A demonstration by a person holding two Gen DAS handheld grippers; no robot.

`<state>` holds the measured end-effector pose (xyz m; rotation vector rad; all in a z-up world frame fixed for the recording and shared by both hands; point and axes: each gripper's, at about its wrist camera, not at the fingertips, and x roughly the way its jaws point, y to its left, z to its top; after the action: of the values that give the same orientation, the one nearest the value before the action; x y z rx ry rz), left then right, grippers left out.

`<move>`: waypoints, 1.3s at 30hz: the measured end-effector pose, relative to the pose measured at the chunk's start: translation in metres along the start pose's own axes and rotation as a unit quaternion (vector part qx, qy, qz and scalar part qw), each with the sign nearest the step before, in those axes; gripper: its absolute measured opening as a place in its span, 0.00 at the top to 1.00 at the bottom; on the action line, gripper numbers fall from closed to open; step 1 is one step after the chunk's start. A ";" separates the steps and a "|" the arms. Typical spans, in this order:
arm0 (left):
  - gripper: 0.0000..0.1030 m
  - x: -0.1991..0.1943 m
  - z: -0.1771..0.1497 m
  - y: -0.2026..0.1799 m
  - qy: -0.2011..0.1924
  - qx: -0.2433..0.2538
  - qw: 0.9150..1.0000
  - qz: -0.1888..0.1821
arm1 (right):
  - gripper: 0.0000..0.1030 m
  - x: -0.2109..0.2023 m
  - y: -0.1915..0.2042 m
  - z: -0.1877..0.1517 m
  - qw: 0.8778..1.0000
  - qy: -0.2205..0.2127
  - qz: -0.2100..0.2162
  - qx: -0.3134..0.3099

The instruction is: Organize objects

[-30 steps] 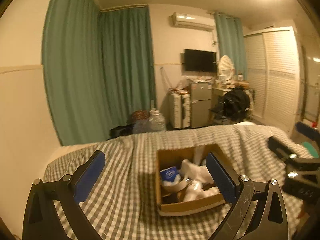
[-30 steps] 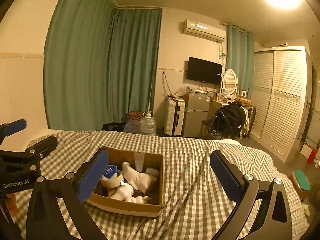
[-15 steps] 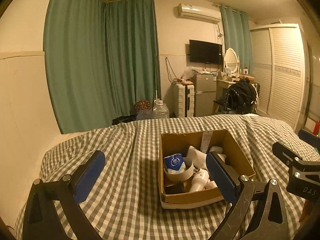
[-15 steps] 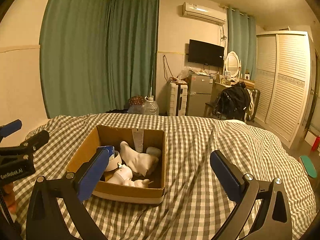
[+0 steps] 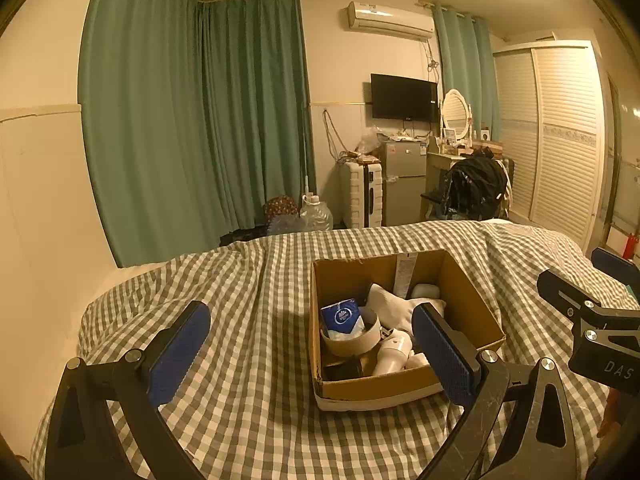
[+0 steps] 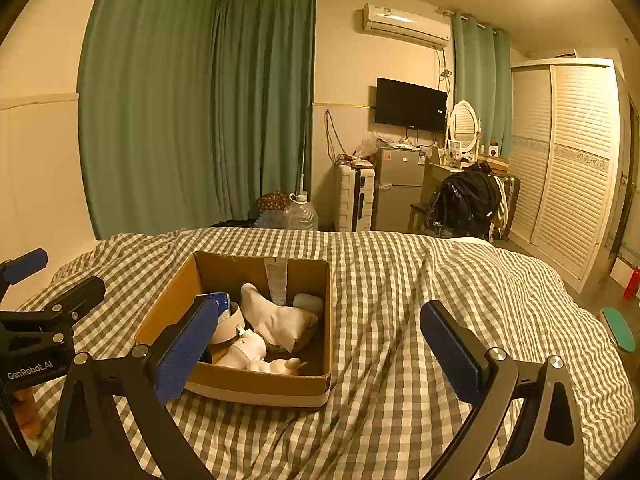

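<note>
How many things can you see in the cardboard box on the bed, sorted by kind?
Blue carton: 1
Tape roll: 1
White sock: 1
White bottle: 1
Pale rounded item: 1
Total: 5 visible in the cardboard box; smaller white pieces at the front and anything underneath cannot be counted.
</note>
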<state>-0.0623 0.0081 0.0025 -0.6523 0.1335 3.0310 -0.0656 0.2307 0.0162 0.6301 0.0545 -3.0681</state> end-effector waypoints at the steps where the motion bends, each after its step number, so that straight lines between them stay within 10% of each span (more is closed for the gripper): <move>1: 0.00 0.000 0.000 0.000 0.001 0.000 1.000 0.000 | 0.01 0.000 0.000 0.000 1.000 0.000 0.000 0.000; 39: 0.00 0.001 -0.001 0.000 0.006 0.007 1.000 0.012 | 0.01 0.005 0.006 -0.004 1.000 0.010 0.000 -0.001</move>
<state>-0.0631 0.0080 0.0014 -0.6741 0.1648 3.0453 -0.0682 0.2250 0.0103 0.6619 0.0585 -3.0604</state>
